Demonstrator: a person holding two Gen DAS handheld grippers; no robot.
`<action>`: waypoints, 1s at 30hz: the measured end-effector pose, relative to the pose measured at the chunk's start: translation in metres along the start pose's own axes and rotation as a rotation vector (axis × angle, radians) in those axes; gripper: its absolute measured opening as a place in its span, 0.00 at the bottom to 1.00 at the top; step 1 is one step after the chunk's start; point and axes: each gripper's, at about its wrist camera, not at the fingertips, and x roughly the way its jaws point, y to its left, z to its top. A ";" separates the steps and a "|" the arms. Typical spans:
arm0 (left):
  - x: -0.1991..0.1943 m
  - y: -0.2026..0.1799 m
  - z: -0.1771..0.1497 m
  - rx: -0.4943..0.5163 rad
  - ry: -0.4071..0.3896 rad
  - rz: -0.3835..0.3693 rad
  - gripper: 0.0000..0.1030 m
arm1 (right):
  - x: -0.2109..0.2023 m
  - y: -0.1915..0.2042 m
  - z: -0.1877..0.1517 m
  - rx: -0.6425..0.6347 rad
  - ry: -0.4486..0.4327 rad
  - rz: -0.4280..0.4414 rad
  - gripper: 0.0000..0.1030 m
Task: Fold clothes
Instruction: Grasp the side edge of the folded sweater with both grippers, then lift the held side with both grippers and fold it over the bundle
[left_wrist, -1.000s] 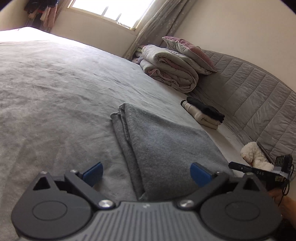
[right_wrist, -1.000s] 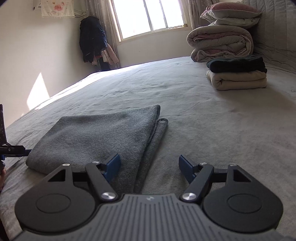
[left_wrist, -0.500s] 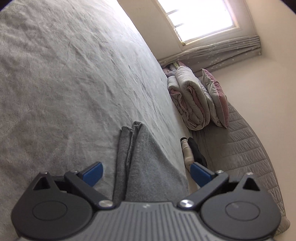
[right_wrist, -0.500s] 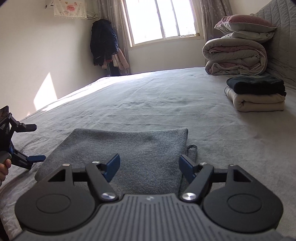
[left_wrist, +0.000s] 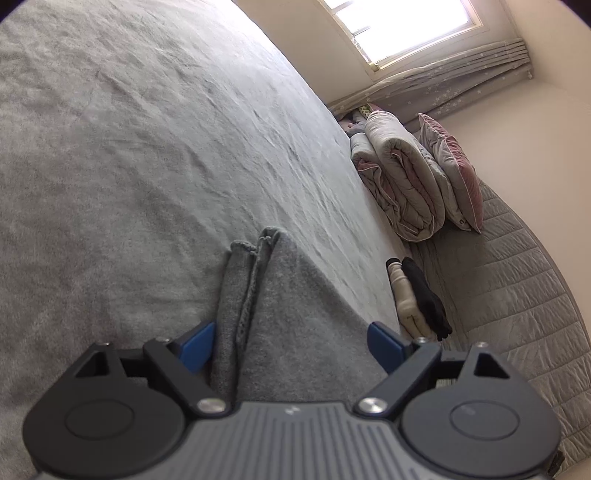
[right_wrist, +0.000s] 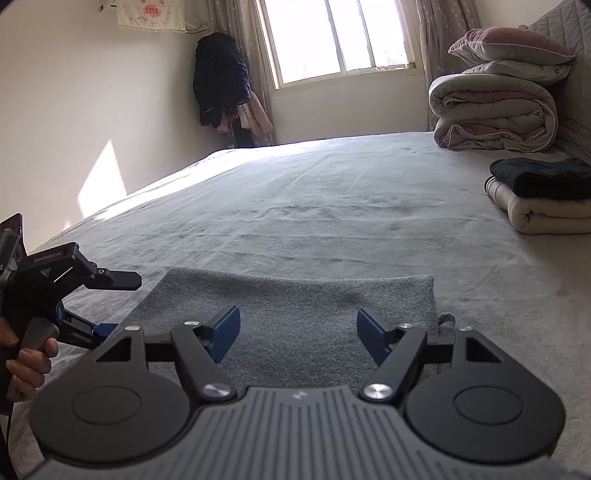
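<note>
A grey folded garment (left_wrist: 295, 325) (right_wrist: 295, 299) lies flat on the grey bed. My left gripper (left_wrist: 291, 345) hovers over its near end, open, the cloth's layered edge running between its blue pads without being pinched. My right gripper (right_wrist: 298, 332) is open above the garment's near long side, nothing between its fingers. In the right wrist view the left gripper (right_wrist: 74, 295) shows at the far left, held by a hand (right_wrist: 31, 363), at the garment's left end.
A stack of a black and a cream folded garment (right_wrist: 546, 194) (left_wrist: 417, 299) sits by the quilted headboard (left_wrist: 517, 295). A rolled duvet (right_wrist: 495, 110) with a pillow (right_wrist: 513, 42) lies beyond. Coats (right_wrist: 221, 81) hang in the far corner. Grey bedspread (right_wrist: 332, 192) stretches ahead.
The left gripper has rolled sideways and closed in on the garment's layered edge. The right gripper has swung round to face the garment's long side squarely. Both stayed open.
</note>
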 end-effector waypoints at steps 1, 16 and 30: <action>0.002 -0.001 0.000 0.005 0.000 0.002 0.83 | 0.002 0.002 0.001 0.001 -0.001 0.002 0.72; -0.007 -0.002 -0.002 0.083 0.027 0.110 0.21 | 0.040 0.014 -0.005 0.009 0.214 0.049 0.13; -0.013 -0.051 -0.004 -0.029 0.075 0.097 0.18 | 0.029 -0.008 -0.001 0.179 0.228 0.118 0.24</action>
